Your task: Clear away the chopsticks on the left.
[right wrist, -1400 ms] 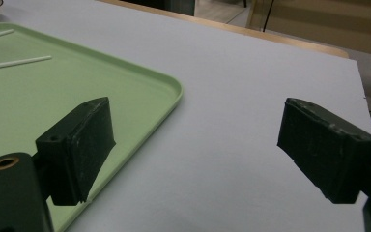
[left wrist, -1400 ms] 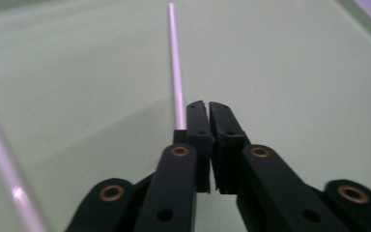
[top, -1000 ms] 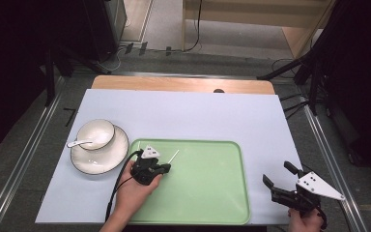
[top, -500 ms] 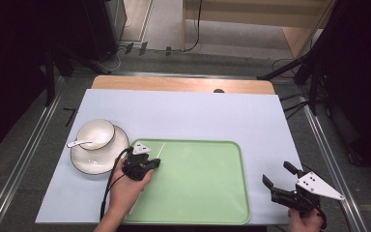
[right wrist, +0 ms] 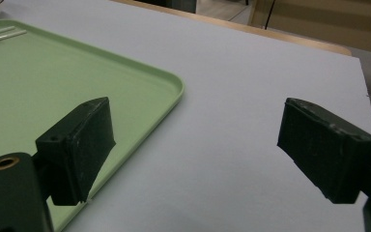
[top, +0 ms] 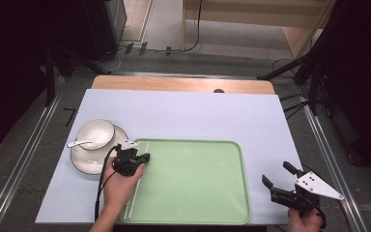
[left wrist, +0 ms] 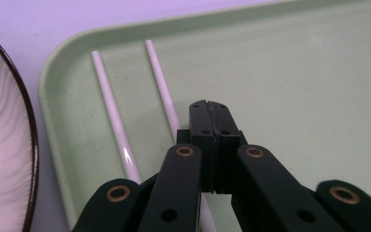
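High view, left gripper (top: 142, 158): at the left edge of the green tray (top: 198, 193), over the white chopsticks (top: 136, 183); jaws appear together.
High view, chopsticks: lying along the tray's left edge, running from its far-left corner toward the near-left corner, partly under the hand (top: 121, 186).
High view, plate (top: 79, 159): on the surface just beside the tray's left edge, carrying a white bowl (top: 95, 134) with a spoon (top: 78, 143) resting against it.
High view, right gripper (top: 279, 180): near the right near corner of the surface, well apart from the tray; jaws apart, holding nothing.

Left gripper view, jaws: pressed together; whether they pinch the chopstick beneath them I cannot tell.
Left gripper view, chopsticks (left wrist: 111, 111): two sticks side by side in the tray's corner, tips toward the rim; the right one passes under the jaws.
Left gripper view, plate rim (left wrist: 29, 140): just beside the tray's edge.

Right gripper view, jaws: wide apart over bare surface, tray corner (right wrist: 171, 96) to their left.

Risk, grasp: thin glossy sticks may slide or roll out of a shallow pinch.
Risk, pair: moving one stick could knock the other askew.
Risk, neighbour: a sideways swing could strike the plate and tip the bowl or spoon.
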Demonstrator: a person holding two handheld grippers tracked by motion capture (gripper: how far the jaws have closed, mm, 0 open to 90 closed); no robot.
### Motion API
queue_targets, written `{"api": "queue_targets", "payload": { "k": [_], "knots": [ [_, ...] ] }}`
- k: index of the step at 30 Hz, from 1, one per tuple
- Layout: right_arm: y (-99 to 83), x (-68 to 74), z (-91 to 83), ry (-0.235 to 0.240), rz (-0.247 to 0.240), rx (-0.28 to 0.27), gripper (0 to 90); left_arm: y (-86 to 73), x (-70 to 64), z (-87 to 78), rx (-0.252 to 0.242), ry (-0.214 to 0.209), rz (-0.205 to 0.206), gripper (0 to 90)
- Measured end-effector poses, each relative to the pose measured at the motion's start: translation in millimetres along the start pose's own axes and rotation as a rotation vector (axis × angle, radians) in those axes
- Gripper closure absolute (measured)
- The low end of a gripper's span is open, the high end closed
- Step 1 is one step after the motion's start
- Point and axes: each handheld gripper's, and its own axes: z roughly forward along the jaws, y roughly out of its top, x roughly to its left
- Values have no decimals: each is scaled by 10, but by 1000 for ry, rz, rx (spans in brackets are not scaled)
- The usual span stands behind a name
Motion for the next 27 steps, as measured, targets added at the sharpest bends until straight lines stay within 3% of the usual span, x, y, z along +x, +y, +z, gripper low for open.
{"api": "queue_targets", "payload": {
  "k": [4, 9, 12, 14, 15, 16, 17, 19, 20, 21, 23, 24, 27],
  "knots": [
    [0, 1, -1, 0, -1, -1, 129, 2, 19, -4, -7, 16, -18, 900],
    [0, 1, -1, 0, -1, -1, 129, 2, 22, -7, -7, 13, -14, 897],
    [0, -2, 0, 1, -4, -2, 129, -3, 21, -19, -5, 0, 2, 843],
    [1, -5, -2, 1, -2, -2, 129, -10, 35, -60, -40, -46, 8, 751],
    [1, -8, -4, 1, -2, -2, 129, -10, 35, -60, -40, -46, 8, 673],
    [1, -11, -7, 0, 0, -3, 130, -12, 43, -125, -85, -85, 17, 588],
    [1, -11, -7, 0, 0, -3, 130, -12, 43, -125, -85, -85, 17, 479],
    [-1, -22, -9, 0, 0, -5, 129, -24, 63, -265, -143, -166, 20, 255],
    [-1, -22, -9, 0, 0, -5, 129, -24, 63, -265, -143, -166, 20, 101],
    [-1, -25, -9, 0, 1, -3, 129, -47, 46, -343, -169, -166, 54, 1],
    [-2, -26, -7, 1, 2, -3, 129, -53, 45, -379, -175, -170, 54, 0],
    [-1, -25, -5, 4, 3, -2, 129, -71, 64, -451, -198, -205, 49, 0],
    [0, -22, -4, 3, 1, -1, 129, -92, 77, -505, -221, -217, 51, 0]
  ]
}}
